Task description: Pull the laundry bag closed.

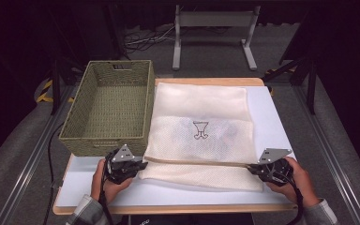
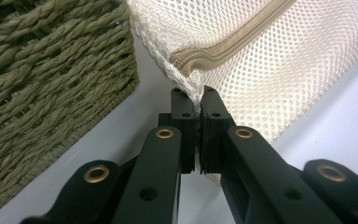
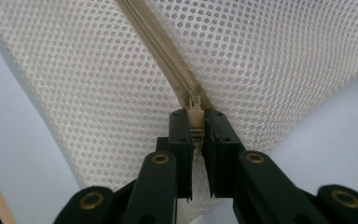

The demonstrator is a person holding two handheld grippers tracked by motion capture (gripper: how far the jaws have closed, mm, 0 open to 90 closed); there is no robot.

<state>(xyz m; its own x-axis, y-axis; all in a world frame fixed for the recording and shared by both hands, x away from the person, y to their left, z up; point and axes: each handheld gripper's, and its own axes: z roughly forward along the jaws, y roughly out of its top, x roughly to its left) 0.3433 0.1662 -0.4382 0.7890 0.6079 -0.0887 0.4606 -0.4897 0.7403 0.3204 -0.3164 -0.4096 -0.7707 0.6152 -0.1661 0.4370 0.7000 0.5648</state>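
A cream mesh laundry bag [image 1: 201, 131] with a small dark emblem lies flat on the white table top, its tan zipper [image 1: 197, 162] running along the near side. My left gripper [image 1: 140, 165] is shut on the bag's left corner [image 2: 196, 95], where the zipper ends. My right gripper [image 1: 253, 168] is shut on the zipper pull [image 3: 194, 122] at the bag's right end. In the right gripper view the zipper [image 3: 163, 51] runs away from the jaws, closed. A hand holds each gripper near the table's front edge.
An empty green woven basket [image 1: 110, 105] stands at the left, close to the bag and my left gripper; its wall [image 2: 46, 79] shows in the left gripper view. The white table top [image 1: 272, 117] has a wooden rim. A white stand's legs [image 1: 213, 37] are on the floor behind.
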